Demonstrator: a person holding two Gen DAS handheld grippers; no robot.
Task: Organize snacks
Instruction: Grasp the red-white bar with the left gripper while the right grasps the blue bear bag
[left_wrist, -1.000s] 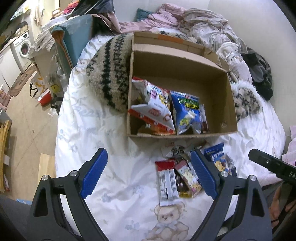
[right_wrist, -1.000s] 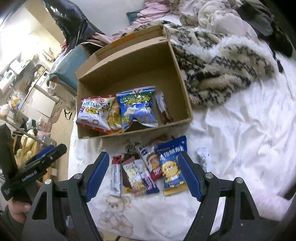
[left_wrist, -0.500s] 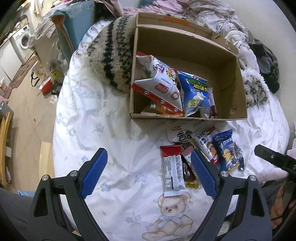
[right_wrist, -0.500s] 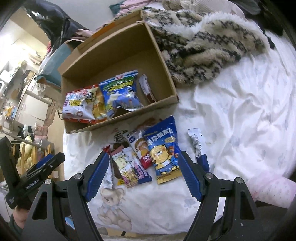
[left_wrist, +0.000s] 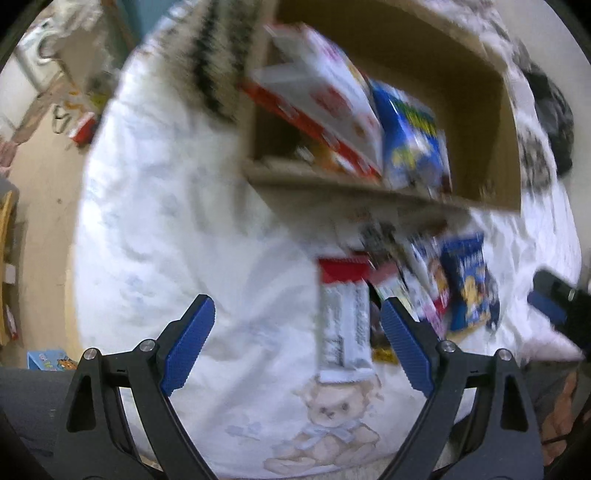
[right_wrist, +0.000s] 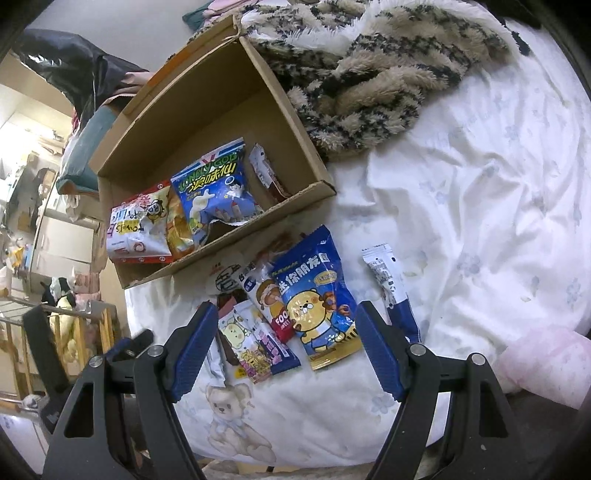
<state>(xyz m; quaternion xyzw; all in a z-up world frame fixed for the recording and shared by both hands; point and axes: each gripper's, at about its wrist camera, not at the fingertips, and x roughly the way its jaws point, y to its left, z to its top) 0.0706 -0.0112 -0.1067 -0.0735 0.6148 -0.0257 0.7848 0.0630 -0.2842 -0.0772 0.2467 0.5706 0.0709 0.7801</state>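
**Snack stock, white bedsheet**

Your left gripper (left_wrist: 297, 343) stood wide open, empty, above a red-and-white wrapped bar (left_wrist: 345, 321). Your right gripper (right_wrist: 284, 345) gaped likewise, holding nothing, over a blue bear-print pouch (right_wrist: 319, 299) and small packets (right_wrist: 255, 343) near the sheet's (right_wrist: 480, 184) front edge. The brown cardboard box (right_wrist: 295, 122) behind them held a blue chip bag (right_wrist: 214, 188).

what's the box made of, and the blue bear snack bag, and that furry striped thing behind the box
Box: brown corrugated cardboard, matte, with a raw, slightly ragged front edge.
Blue bear bag: thin printed plastic film, probably; glossy, with crinkled, sealed ends.
Furry blanket: long-pile plush fabric, cream with dark stripes; the fibre cannot be told.
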